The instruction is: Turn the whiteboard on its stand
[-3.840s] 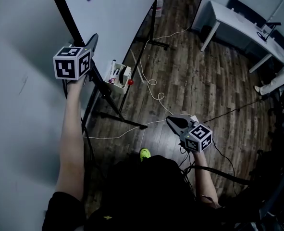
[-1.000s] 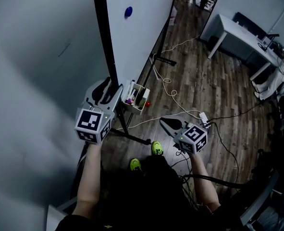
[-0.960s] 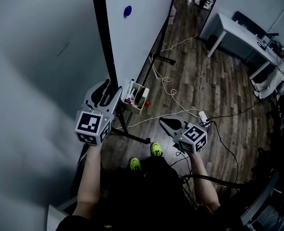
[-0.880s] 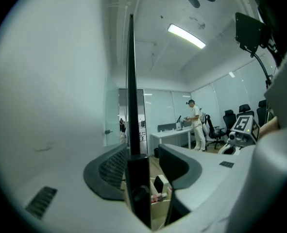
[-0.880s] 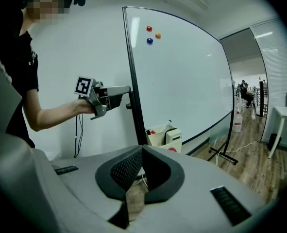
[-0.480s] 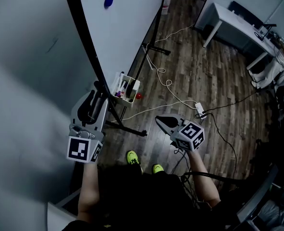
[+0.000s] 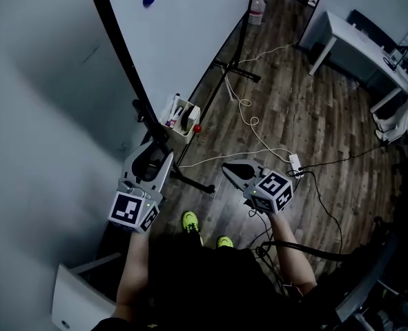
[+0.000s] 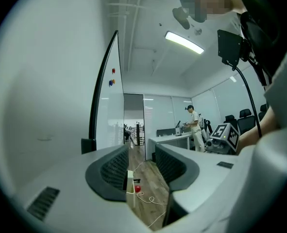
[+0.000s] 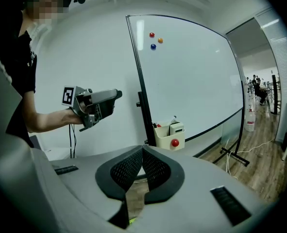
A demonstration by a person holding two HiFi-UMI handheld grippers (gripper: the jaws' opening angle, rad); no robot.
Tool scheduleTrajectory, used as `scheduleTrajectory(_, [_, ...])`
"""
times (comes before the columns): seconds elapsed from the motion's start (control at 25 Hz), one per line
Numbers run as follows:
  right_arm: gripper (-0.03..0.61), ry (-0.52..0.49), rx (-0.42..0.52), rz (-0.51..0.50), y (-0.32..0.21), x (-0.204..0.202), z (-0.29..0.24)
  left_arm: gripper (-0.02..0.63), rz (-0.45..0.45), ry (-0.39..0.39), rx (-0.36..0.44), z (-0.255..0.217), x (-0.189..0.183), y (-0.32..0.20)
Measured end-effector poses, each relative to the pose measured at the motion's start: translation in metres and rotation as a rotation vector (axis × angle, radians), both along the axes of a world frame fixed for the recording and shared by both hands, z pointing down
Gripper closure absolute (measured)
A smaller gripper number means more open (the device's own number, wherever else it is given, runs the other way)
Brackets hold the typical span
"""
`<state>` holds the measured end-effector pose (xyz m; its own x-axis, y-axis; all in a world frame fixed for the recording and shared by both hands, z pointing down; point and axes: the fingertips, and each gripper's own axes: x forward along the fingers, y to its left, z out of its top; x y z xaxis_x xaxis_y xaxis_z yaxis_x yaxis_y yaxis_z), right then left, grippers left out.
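Note:
The whiteboard [image 7: 190, 26] stands on its black stand, with its black side frame [image 7: 121, 47] running down to a white marker box [image 7: 179, 112]. My left gripper [image 7: 153, 150] hovers low by the foot of that frame. Its jaws are open and nothing is between them. In the left gripper view [image 8: 141, 152] the frame [image 8: 100, 91] lies just left of the jaws. My right gripper [image 7: 226, 168] hangs over the floor, shut and empty. The right gripper view [image 9: 142, 150] faces the board [image 9: 192, 81] and the left gripper [image 9: 115, 96].
A white wall [image 7: 38, 116] is close on the left. The stand's feet [image 7: 193, 183] and loose cables [image 7: 259, 133] with a power strip [image 7: 295, 163] lie on the wood floor. A white desk [image 7: 355, 40] stands at the far right. A person [image 8: 194, 125] is far off.
A second ago my left gripper's jaws stood at the board's black frame edge. Now they are lower and off it. The right gripper has hardly moved.

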<state>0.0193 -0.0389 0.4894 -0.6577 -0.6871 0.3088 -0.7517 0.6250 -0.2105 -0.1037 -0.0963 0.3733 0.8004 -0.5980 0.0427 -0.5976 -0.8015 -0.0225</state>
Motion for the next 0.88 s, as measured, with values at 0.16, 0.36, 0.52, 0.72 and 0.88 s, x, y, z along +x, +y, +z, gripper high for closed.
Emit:
scheduleTrajectory(0.16, [0.583,-0.009,0.025,-0.036,0.011,0.001,-0.006,0.442,0.007,0.035,-0.057,0.011,0.010,0.023])
scheduleTrajectory(0.36, [0.583,-0.018,0.066,-0.060,0.029,0.008,-0.025,0.523,0.054,0.048,-0.097,0.013,0.029,0.060])
scheduleTrajectory(0.52, [0.583,-0.024,0.088,-0.071,0.049,0.016,-0.026,0.611,0.080,0.091,-0.129,0.025,0.042,0.090])
scheduleTrajectory(0.72, [0.583,-0.024,0.106,-0.113,0.073,0.013,-0.028,0.611,0.058,0.059,-0.149,0.035,0.049,0.118])
scheduleTrajectory(0.88, [0.583,-0.025,0.116,-0.150,0.087,0.010,-0.029,0.609,0.042,0.052,-0.168,0.045,0.052,0.136])
